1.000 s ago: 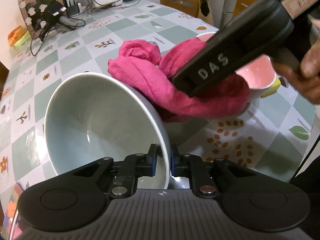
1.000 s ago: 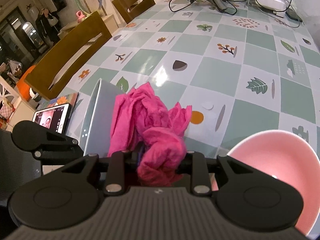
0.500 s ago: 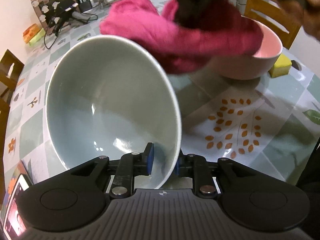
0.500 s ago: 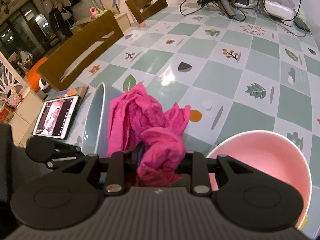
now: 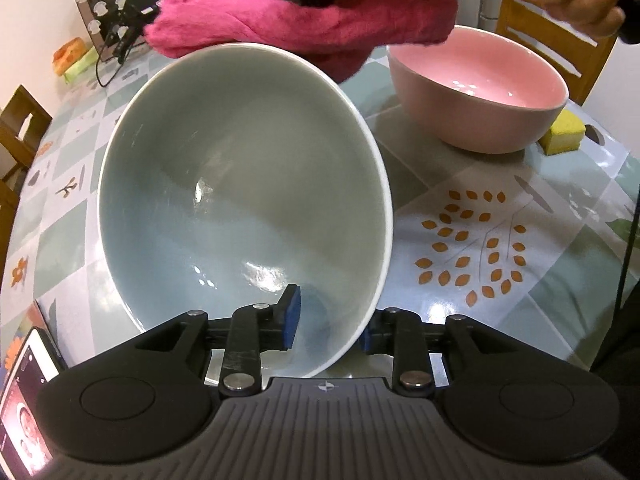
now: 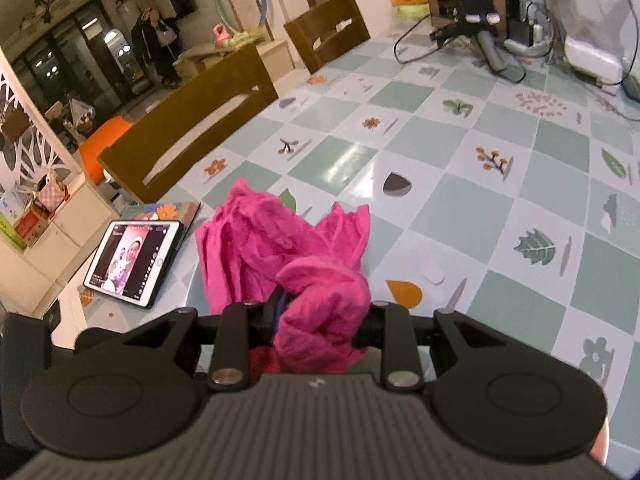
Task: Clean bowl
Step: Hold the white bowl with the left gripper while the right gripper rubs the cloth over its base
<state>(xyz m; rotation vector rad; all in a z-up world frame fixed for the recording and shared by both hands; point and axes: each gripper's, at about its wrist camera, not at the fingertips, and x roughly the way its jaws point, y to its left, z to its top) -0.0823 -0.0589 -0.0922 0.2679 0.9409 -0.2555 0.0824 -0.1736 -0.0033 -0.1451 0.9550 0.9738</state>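
The table has a cloth of green and white squares with small leaf and flower prints. On it, near the left gripper, is the grey bowl. Its rim passes between the two jaws, one inside the bowl and one outside. The jaws have just been opening, and the inner blue pad stands clearly away from the wall, so they do not press the bowl. To the right stands a pink bowl, apart from the grey one, with a yellow sponge just beside it. The pink cloth hangs above the far rim of the grey bowl. The right gripper has its jaws closed tightly on a bunch of this cloth. A tablet lies at the table edge with its screen lit.
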